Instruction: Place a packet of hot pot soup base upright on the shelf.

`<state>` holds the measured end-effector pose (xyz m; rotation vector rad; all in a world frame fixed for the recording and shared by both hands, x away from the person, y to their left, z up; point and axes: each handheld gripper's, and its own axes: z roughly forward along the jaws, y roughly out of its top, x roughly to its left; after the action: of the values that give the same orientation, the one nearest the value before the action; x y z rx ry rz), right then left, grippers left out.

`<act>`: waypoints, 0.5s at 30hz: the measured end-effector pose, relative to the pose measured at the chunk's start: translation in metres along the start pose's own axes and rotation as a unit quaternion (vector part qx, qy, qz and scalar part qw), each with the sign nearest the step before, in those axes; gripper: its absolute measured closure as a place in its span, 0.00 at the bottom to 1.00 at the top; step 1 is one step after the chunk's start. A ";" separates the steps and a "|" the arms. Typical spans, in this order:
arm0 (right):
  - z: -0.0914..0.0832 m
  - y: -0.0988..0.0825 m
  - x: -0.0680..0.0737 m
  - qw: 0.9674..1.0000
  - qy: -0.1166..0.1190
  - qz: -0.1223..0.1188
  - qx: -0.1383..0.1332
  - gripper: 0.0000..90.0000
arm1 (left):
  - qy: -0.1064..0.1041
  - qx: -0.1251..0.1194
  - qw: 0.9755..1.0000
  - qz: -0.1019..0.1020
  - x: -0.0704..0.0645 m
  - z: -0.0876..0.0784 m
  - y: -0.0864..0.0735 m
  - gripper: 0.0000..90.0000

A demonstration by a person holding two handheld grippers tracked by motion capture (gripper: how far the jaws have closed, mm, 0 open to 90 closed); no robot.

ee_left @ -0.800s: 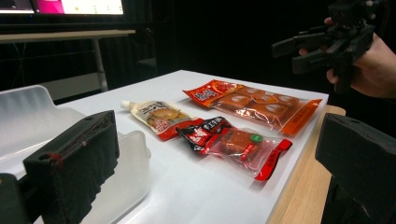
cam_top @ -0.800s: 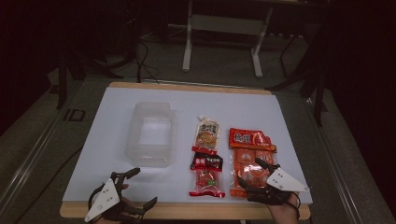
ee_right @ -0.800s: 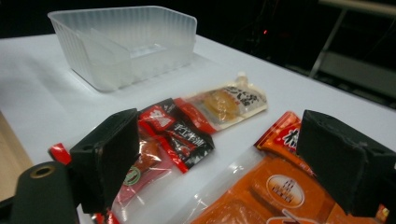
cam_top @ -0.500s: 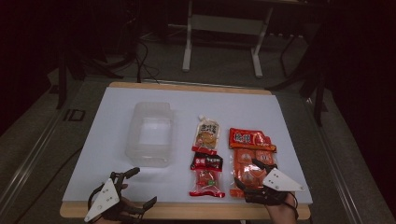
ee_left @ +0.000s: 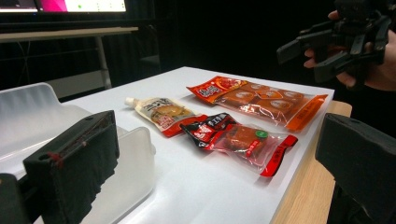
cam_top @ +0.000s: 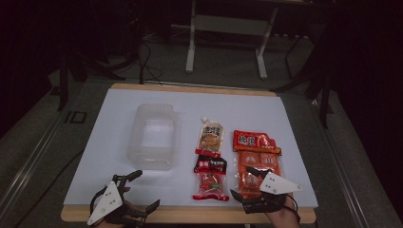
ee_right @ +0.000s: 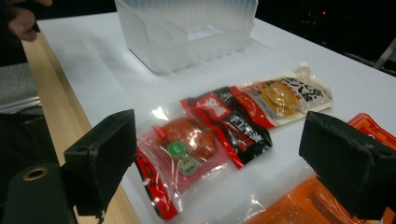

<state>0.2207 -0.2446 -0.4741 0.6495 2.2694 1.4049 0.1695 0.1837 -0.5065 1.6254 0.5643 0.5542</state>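
Three food packets lie on the white table top: a spouted pouch (cam_top: 210, 137), a small red and black packet (cam_top: 210, 178) in front of it, and a large orange packet (cam_top: 256, 159) to the right. A clear plastic container (cam_top: 152, 135) stands to their left. My left gripper (cam_top: 145, 190) is open at the front edge, just in front of the container (ee_left: 37, 112), and holds nothing. My right gripper (cam_top: 243, 183) is open over the near end of the large packet. Its jaws point toward the small packet (ee_right: 201, 144) and hold nothing.
The wooden front edge of the table (cam_top: 190, 214) runs under both hands. Bare white surface (cam_top: 119, 109) lies left of and behind the container. Beyond the table stand a metal frame (cam_top: 225, 28) and cables on a dark floor.
My right gripper has drifted a little to the left and toward the front edge, still open. My left gripper has hardly moved.
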 end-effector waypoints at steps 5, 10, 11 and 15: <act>-0.009 0.014 0.005 1.000 0.004 -0.002 -0.025 0.12 | 0.001 -0.001 1.000 0.000 0.000 0.000 0.000 0.00; -0.021 0.029 0.006 0.999 -0.002 -0.018 -0.045 0.12 | 0.001 -0.002 1.000 -0.001 -0.001 0.000 0.000 0.00; -0.023 0.032 0.005 0.999 -0.010 -0.023 -0.047 0.12 | 0.001 -0.002 1.000 0.000 -0.001 0.000 0.000 0.00; -0.032 0.045 -0.007 0.998 -0.024 -0.026 -0.060 0.12 | 0.001 -0.002 1.000 0.000 -0.001 0.000 0.000 0.00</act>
<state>0.2166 -0.2544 -0.4197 0.5749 2.1302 1.4723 0.1687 0.1833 -0.5063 1.6209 0.5647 0.5557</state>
